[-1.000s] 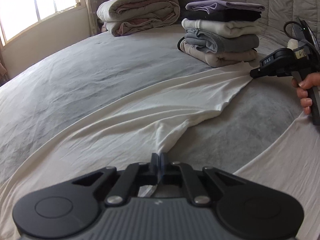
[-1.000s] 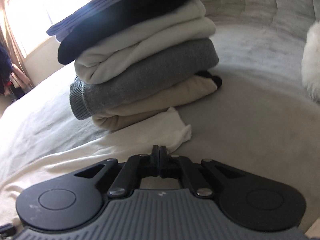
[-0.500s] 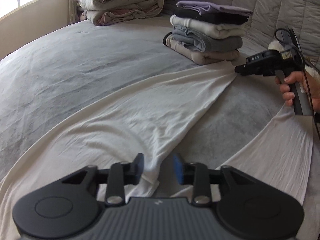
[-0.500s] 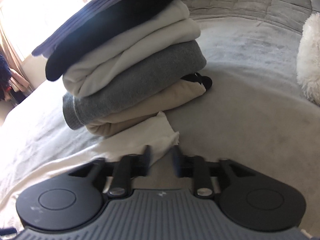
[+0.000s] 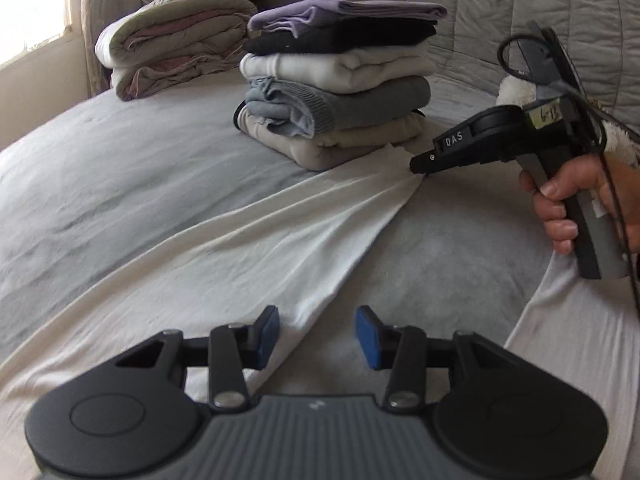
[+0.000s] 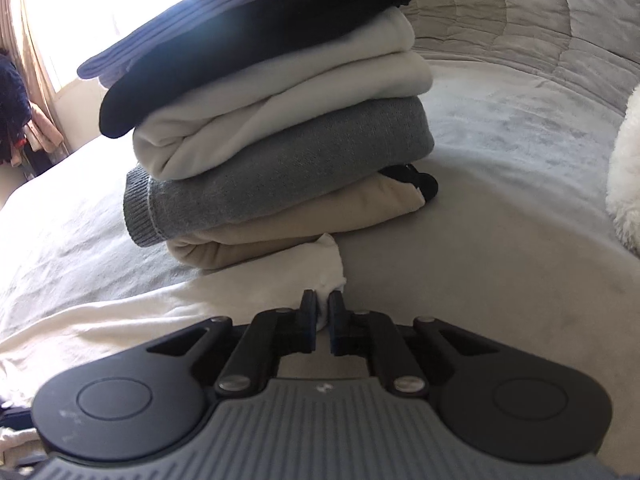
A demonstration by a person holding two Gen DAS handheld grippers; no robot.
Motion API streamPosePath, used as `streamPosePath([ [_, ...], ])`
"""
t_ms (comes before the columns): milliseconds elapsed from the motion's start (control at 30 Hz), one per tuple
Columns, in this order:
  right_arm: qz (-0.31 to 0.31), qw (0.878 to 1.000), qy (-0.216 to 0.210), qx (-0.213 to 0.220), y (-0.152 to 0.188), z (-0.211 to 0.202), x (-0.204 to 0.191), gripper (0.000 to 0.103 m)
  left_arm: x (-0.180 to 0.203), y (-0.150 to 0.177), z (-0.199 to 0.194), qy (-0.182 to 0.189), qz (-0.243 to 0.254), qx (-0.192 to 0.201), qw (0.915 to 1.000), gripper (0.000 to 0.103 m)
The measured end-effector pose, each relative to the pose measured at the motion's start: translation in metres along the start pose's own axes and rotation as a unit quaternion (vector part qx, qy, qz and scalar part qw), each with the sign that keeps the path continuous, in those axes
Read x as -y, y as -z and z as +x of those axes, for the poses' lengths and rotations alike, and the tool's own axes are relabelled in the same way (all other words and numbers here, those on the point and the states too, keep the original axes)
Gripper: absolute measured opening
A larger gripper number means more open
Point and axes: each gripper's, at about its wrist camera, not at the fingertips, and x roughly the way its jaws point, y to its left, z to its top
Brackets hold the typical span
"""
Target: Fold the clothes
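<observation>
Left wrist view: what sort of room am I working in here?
Most likely a bedroom. The work surface is a bed with a grey cover, folded quilts and pillows are piled by a quilted grey headboard, and a stack of folded clothes sits on the bed.

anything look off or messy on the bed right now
One small thing: a black strap or cord sticks out from under the stack of folded clothes, between the grey and beige layers. The white garment lies wrinkled and unfolded, its corner touching the stack's base. Nothing looks spilled or damaged.
</observation>
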Motion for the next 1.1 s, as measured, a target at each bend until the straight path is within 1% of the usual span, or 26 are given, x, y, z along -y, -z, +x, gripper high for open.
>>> streamPosePath([
  [67, -0.002, 1.000, 0.000, -0.007, -0.002, -0.002, 0.001, 0.006, 0.002, -0.007, 0.007, -0.001, -0.003, -0.002, 1.0000, 0.042],
  [100, -0.004, 1.000, 0.001, -0.010, -0.004, -0.003, 0.001, 0.006, 0.003, -0.010, 0.010, -0.002, -0.005, -0.004, 1.0000, 0.038],
  [167, -0.011, 1.000, 0.003, -0.017, -0.005, -0.004, 0.001, 0.006, 0.005, -0.017, 0.017, -0.003, -0.008, -0.006, 0.9999, 0.002],
  [200, -0.013, 1.000, 0.004, -0.021, -0.006, -0.005, 0.001, 0.006, 0.007, -0.021, 0.020, -0.003, -0.010, -0.007, 0.9999, 0.002],
  [333, -0.018, 0.999, 0.000, -0.039, -0.009, -0.008, 0.004, 0.006, -0.001, -0.022, 0.014, 0.039, -0.019, -0.027, 0.9987, 0.002],
  [433, -0.022, 0.998, -0.003, -0.052, -0.012, -0.010, 0.006, 0.006, -0.006, -0.021, 0.015, 0.064, -0.023, -0.047, 0.9966, 0.002],
  [500, -0.025, 0.998, -0.004, -0.061, -0.013, -0.012, 0.007, 0.005, -0.010, -0.022, 0.015, 0.078, -0.028, -0.053, 0.9951, 0.004],
  [533, -0.026, 0.998, -0.005, -0.065, -0.014, -0.012, 0.008, 0.005, -0.012, -0.023, 0.014, 0.084, -0.029, -0.056, 0.9945, 0.008],
  [567, -0.027, 0.997, -0.006, -0.069, -0.015, -0.013, 0.009, 0.005, -0.014, -0.024, 0.014, 0.090, -0.031, -0.058, 0.9938, 0.018],
  [600, -0.029, 0.997, -0.007, -0.074, -0.016, -0.014, 0.009, 0.006, -0.016, -0.025, 0.013, 0.090, -0.032, -0.056, 0.9938, 0.026],
  [633, -0.030, 0.996, -0.008, -0.078, -0.016, -0.015, 0.010, 0.007, -0.021, -0.025, 0.011, 0.085, -0.035, -0.052, 0.9944, 0.041],
  [667, -0.031, 0.996, -0.009, -0.082, -0.017, -0.015, 0.011, 0.016, -0.026, -0.026, 0.009, 0.080, -0.039, -0.046, 0.9950, 0.046],
  [700, -0.030, 0.996, -0.011, -0.084, -0.019, -0.015, 0.012, 0.018, -0.031, -0.026, 0.007, 0.074, -0.043, -0.041, 0.9955, 0.046],
  [733, -0.022, 0.997, -0.016, -0.078, -0.022, -0.013, 0.013, 0.022, -0.036, -0.027, 0.005, 0.068, -0.047, -0.035, 0.9959, 0.046],
  [767, -0.014, 0.997, -0.022, -0.073, -0.026, -0.011, 0.015, 0.029, -0.043, -0.027, 0.005, 0.059, -0.056, -0.032, 0.9962, 0.047],
  [800, -0.007, 0.997, -0.027, -0.067, -0.029, -0.009, 0.017, 0.031, -0.050, -0.027, 0.006, 0.049, -0.063, -0.030, 0.9964, 0.047],
  [900, 0.007, 0.998, -0.041, -0.057, -0.037, 0.000, 0.020, 0.032, -0.069, -0.026, 0.009, 0.016, -0.075, -0.033, 0.9966, 0.047],
  [1033, -0.017, 0.998, -0.042, -0.046, -0.033, 0.020, 0.015, 0.032, -0.091, -0.020, 0.015, -0.027, -0.073, -0.042, 0.9961, 0.047],
  [1067, -0.023, 0.998, -0.044, -0.040, -0.030, 0.024, 0.014, 0.030, -0.097, -0.017, 0.016, -0.034, -0.075, -0.041, 0.9958, 0.047],
  [1100, -0.030, 0.998, -0.044, -0.033, -0.027, 0.027, 0.013, 0.024, -0.103, -0.015, 0.017, -0.041, -0.077, -0.040, 0.9954, 0.047],
])
